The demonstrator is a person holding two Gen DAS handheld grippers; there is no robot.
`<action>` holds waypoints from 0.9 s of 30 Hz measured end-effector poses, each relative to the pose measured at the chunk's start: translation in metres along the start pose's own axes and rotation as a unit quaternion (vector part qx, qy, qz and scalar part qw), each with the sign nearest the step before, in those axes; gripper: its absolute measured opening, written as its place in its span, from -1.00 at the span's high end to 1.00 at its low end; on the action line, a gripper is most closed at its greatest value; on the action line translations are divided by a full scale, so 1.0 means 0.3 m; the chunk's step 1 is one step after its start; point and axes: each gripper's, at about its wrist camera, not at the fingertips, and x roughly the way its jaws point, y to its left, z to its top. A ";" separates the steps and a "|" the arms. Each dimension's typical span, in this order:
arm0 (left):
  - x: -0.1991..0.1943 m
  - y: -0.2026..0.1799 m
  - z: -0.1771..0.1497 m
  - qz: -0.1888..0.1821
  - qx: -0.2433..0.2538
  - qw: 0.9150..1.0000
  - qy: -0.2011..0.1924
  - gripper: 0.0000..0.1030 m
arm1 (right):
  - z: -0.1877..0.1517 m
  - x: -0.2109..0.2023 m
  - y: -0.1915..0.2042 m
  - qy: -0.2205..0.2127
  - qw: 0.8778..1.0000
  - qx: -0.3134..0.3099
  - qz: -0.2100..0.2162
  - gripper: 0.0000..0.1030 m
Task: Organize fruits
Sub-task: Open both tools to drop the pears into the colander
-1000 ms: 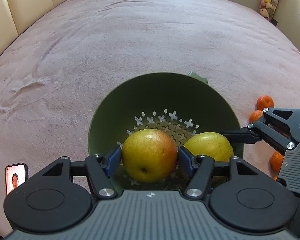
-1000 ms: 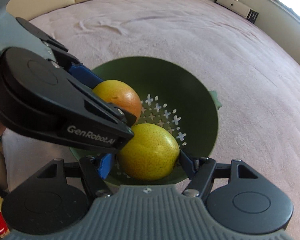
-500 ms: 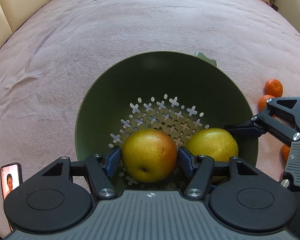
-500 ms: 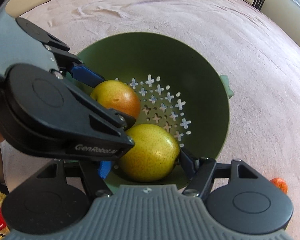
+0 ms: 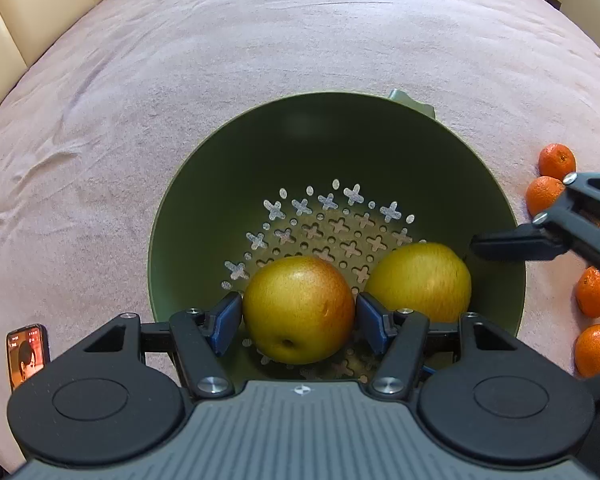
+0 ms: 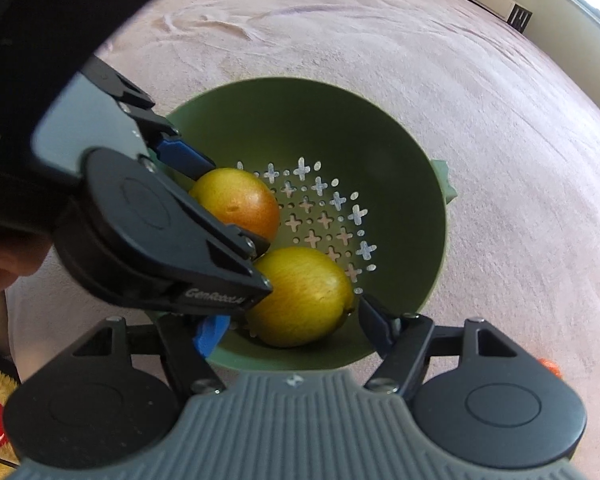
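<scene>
Two yellow pears sit low in a dark green colander (image 5: 204, 216), on its floor of cross-shaped and round holes. The reddish-blushed pear (image 5: 298, 310) lies between the blue pads of the left gripper (image 5: 298, 322), which press on both of its sides; the jaws stand wide around it, holding it. Just to its right, touching or nearly touching it, is the plainer yellow pear (image 5: 420, 280).

In the right wrist view that yellow pear (image 6: 302, 296) is the nearer one and lies between the fingers of the right gripper (image 6: 290, 326). Its jaws are opening: the far-right pad stands just clear of the fruit, while the near-left pad is partly hidden behind the left gripper's body, so contact there cannot be told. The blushed pear (image 6: 236, 202) lies farther back and left in the colander (image 6: 412, 184).

The colander rests on a pink blanket (image 5: 180, 80) that covers the whole surface. To the right of the colander, on the blanket, several mandarins (image 5: 556, 160) lie in a loose line, partly hidden by the right gripper's arm. At the near left edge a phone (image 5: 26, 354) with a lit screen lies on the blanket.
</scene>
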 end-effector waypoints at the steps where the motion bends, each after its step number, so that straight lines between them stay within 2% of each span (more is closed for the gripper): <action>1: 0.000 0.001 -0.001 0.000 -0.001 1.000 0.001 -0.40 | 0.001 -0.010 0.003 -0.003 1.000 -0.002 -0.003 -0.50; 7: 0.003 -0.012 -0.005 0.015 0.008 1.000 0.007 -0.40 | -0.005 -0.071 0.007 -0.021 0.999 -0.006 -0.039 -0.73; 14: -0.003 -0.005 -0.012 0.027 0.002 1.000 0.014 -0.49 | -0.040 -0.114 0.006 -0.022 0.998 -0.004 -0.066 -0.74; 18: -0.043 -0.011 -0.007 0.053 0.007 0.998 -0.020 -0.51 | -0.054 -0.151 -0.003 -0.027 0.996 0.004 -0.081 -0.74; 22: -0.094 -0.003 0.004 0.045 -0.008 0.998 -0.041 -0.51 | -0.079 -0.207 -0.023 -0.037 0.995 0.027 -0.091 -0.75; 27: -0.191 -0.024 0.009 0.033 -0.014 0.995 -0.098 -0.51 | -0.115 -0.285 -0.056 -0.059 0.988 0.083 -0.113 -0.75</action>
